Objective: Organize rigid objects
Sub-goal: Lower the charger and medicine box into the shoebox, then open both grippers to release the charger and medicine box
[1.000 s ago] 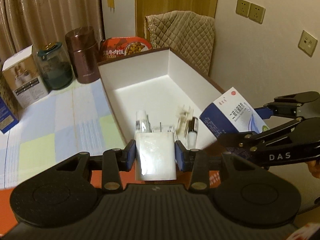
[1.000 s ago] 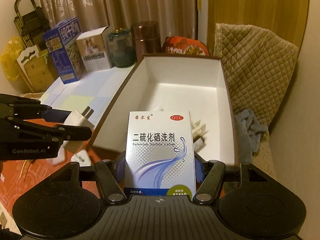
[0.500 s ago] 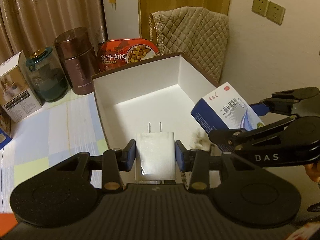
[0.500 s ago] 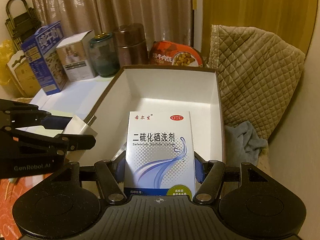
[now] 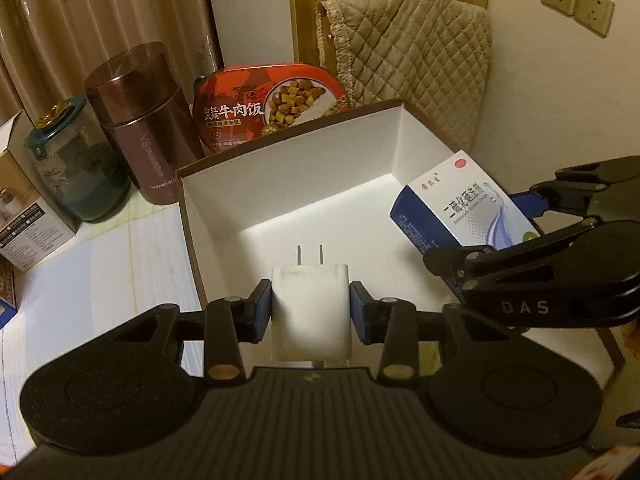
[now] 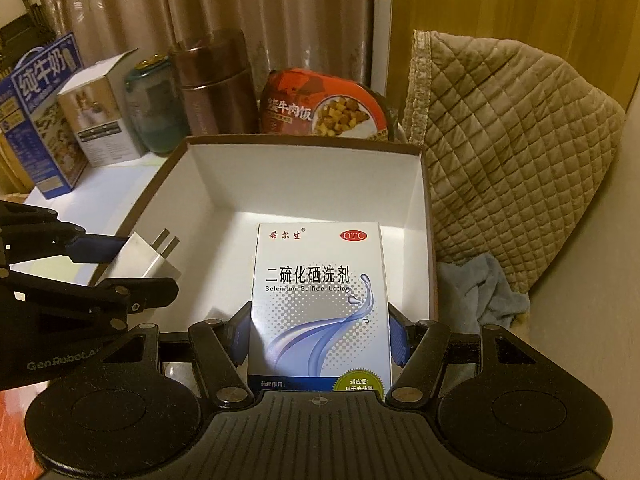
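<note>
My left gripper (image 5: 310, 312) is shut on a white plug charger (image 5: 309, 312), prongs pointing forward, held over the near part of an open white box (image 5: 288, 184) with a brown rim. My right gripper (image 6: 319, 334) is shut on a white-and-blue medicine carton (image 6: 320, 304), held upright over the same box (image 6: 304, 172). In the left wrist view the carton (image 5: 460, 212) and right gripper (image 5: 532, 236) hang over the box's right side. In the right wrist view the charger (image 6: 148, 258) and left gripper (image 6: 120, 264) sit at the box's left wall.
Behind the box stand a red beef-rice meal tub (image 5: 268, 108), a brown canister (image 5: 140, 120), a glass jar (image 5: 76, 168) and cartons (image 6: 44, 112). A quilted cushion (image 6: 504, 152) and a blue cloth (image 6: 484, 292) lie right of the box.
Both grippers have moved forward over the box with their loads. The small items at the box's near end have dropped out of view.
</note>
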Tool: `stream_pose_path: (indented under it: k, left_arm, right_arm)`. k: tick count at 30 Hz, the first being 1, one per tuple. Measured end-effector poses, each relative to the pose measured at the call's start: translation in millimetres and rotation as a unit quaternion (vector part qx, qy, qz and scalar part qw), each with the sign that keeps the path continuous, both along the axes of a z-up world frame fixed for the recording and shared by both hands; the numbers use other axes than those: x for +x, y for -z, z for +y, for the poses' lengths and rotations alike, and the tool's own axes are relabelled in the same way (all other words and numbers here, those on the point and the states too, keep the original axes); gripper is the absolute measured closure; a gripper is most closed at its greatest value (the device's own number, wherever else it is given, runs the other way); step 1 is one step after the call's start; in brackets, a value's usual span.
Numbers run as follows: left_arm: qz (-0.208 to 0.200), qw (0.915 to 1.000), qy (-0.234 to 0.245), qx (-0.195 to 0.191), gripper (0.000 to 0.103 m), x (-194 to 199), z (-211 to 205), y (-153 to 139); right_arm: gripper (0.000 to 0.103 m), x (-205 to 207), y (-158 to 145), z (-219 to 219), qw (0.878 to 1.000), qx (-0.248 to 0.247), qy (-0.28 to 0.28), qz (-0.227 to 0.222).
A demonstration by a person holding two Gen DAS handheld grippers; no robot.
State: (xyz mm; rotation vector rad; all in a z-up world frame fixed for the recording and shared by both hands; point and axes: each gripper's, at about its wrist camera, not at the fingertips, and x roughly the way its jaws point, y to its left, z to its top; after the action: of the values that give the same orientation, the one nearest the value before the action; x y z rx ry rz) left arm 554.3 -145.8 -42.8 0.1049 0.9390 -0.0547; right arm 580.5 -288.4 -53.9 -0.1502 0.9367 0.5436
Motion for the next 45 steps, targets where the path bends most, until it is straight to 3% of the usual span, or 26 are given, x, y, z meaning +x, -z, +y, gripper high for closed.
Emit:
stream_pose_path:
  k: [10,24,45]
  left_arm:
    - [0.016,0.9998,-0.008,0.011,0.067,36.6,12.2,18.9]
    - [0.021,0.9997,-0.005,0.015,0.067,56.7,13.1,32.9]
    - [0.018,0.9996,-0.014,0.015,0.065,48.6,15.9,30.4]
  right_arm:
    - [0.042,30.5,13.5,18.5,1.000,-0.018,-0.002,0.002]
    - [0.041,52.9,25.0,23.1,0.999,-0.028,0.010,-0.011]
    - [0.036,33.4,18.1,16.8,1.000,-0.001,-0.001,-0.002]
